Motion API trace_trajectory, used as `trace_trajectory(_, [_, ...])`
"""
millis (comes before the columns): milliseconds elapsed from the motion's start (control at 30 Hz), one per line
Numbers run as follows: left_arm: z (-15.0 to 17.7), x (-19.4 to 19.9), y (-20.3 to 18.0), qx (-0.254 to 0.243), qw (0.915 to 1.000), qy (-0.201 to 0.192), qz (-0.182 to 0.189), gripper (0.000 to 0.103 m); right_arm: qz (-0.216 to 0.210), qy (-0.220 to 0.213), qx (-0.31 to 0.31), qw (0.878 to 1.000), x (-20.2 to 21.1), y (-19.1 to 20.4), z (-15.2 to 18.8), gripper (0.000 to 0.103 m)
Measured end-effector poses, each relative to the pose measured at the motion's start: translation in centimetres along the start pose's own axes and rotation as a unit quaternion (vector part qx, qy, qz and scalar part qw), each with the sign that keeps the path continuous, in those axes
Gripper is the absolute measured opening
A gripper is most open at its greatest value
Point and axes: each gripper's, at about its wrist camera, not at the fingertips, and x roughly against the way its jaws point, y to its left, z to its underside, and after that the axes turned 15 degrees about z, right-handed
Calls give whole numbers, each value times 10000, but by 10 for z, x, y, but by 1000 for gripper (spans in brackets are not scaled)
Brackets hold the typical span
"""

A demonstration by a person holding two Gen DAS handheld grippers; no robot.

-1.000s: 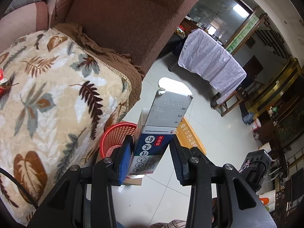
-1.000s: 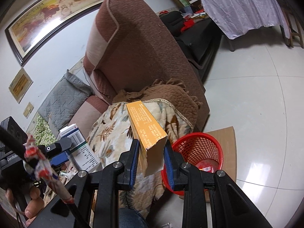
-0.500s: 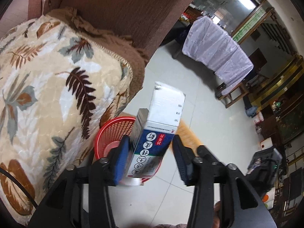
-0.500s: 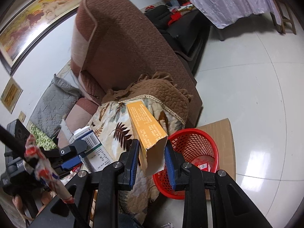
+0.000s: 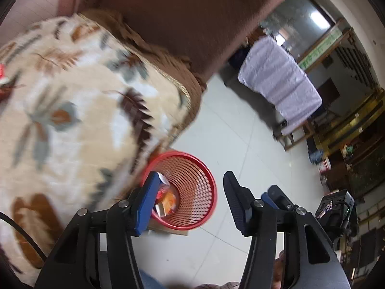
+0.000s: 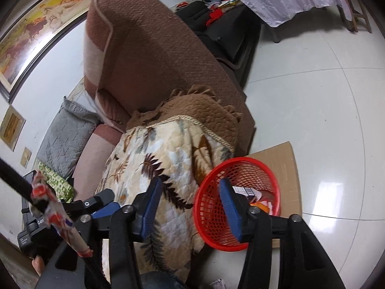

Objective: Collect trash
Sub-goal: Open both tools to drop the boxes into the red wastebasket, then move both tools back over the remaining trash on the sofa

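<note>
A red mesh basket (image 5: 211, 192) (image 6: 240, 160) stands on the floor beside the blanket-covered sofa arm. It holds a white and blue box (image 6: 245, 190), an orange box (image 6: 261, 207) and small wrappers (image 5: 166, 200). My left gripper (image 5: 191, 178) hangs above the basket with its jaws opening and nothing between them. My right gripper (image 6: 190, 185) is over the basket's near rim, jaws also opening and empty. A red and white wrapper (image 5: 2, 72) lies on the blanket at the far left edge.
The basket sits on a flat piece of cardboard (image 6: 276, 154). A leaf-patterned blanket (image 5: 84, 120) drapes the brown sofa (image 6: 156, 60) to the left. A table under a lilac cloth (image 5: 279, 82) stands across the pale tiled floor (image 6: 324, 96).
The white and blue box has left my left gripper and the orange box my right one; both now lie in the basket. Both jaws have spread wider. The left gripper dropped lower.
</note>
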Motion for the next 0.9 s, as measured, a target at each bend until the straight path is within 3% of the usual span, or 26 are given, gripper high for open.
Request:
trace_trajectory(267, [2, 119, 22, -153, 9937, -897, -649, 61, -841, -118, 873, 9926, 19, 80, 19, 80])
trace_trajectory(367, [5, 164, 35, -148, 9874, -1265, -943, 63, -1151, -74, 1264, 9853, 22, 119, 34, 82])
trace_trajectory(533, [-1, 229, 73, 270, 9780, -1810, -1001, 63, -1453, 202, 1727, 9740, 12, 181, 56, 83])
trace_trajectory(900, [-64, 356, 165, 1248, 9410, -2810, -1417, 67, -1997, 713, 2465, 9457, -32, 307, 86, 83])
